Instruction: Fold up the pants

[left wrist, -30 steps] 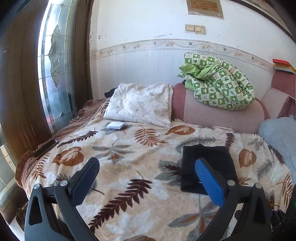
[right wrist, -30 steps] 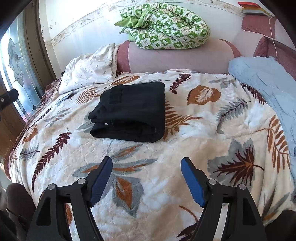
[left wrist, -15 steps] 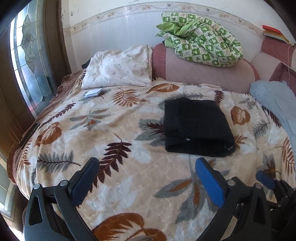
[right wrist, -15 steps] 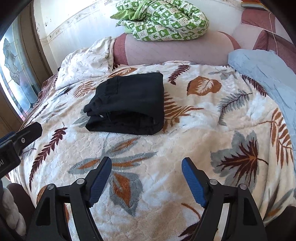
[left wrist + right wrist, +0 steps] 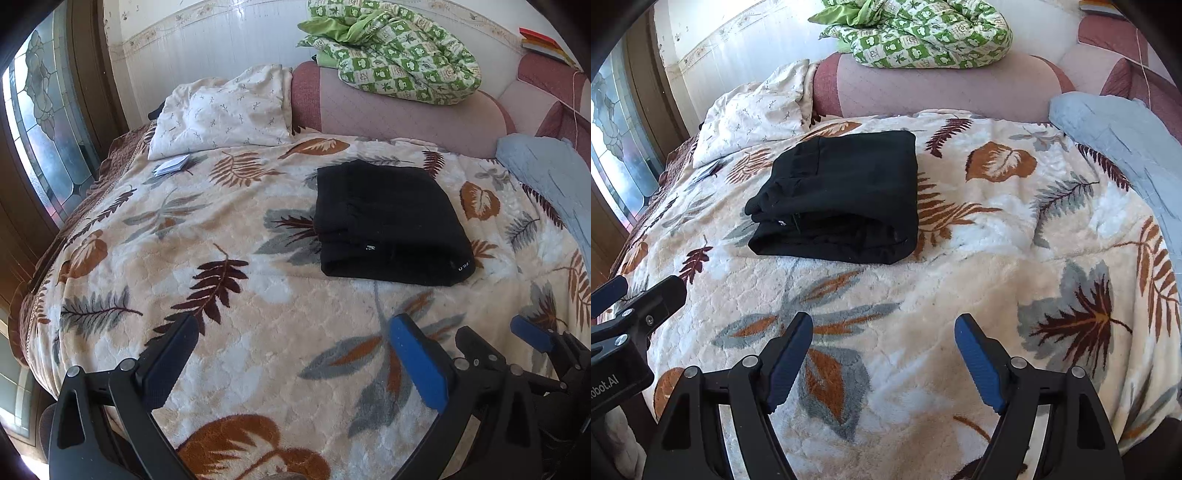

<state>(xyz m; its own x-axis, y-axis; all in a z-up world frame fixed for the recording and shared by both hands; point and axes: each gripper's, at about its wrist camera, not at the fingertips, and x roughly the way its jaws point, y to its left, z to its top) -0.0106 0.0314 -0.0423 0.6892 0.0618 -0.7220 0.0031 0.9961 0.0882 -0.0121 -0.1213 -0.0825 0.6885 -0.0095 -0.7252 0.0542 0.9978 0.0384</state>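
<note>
Black pants (image 5: pixel 388 225) lie folded in a compact rectangle on the leaf-patterned blanket (image 5: pixel 229 280); they also show in the right wrist view (image 5: pixel 842 199). My left gripper (image 5: pixel 291 350) is open and empty, held above the blanket well short of the pants. My right gripper (image 5: pixel 882 350) is open and empty, also back from the pants near the bed's front. The right gripper shows at the lower right of the left wrist view (image 5: pixel 532 336), and the left gripper at the left edge of the right wrist view (image 5: pixel 639 295).
A white pillow (image 5: pixel 225 110) and a small white packet (image 5: pixel 171 166) lie at the far left. A green checked quilt (image 5: pixel 399 55) sits on the pink headboard (image 5: pixel 388 114). A light blue cover (image 5: pixel 554 177) lies at the right. A stained-glass window (image 5: pixel 48 140) is on the left.
Both grippers have drawn back from the folded pants toward the bed's front edge. The left view has swung right and down, so the pants now sit fully in front of it.
</note>
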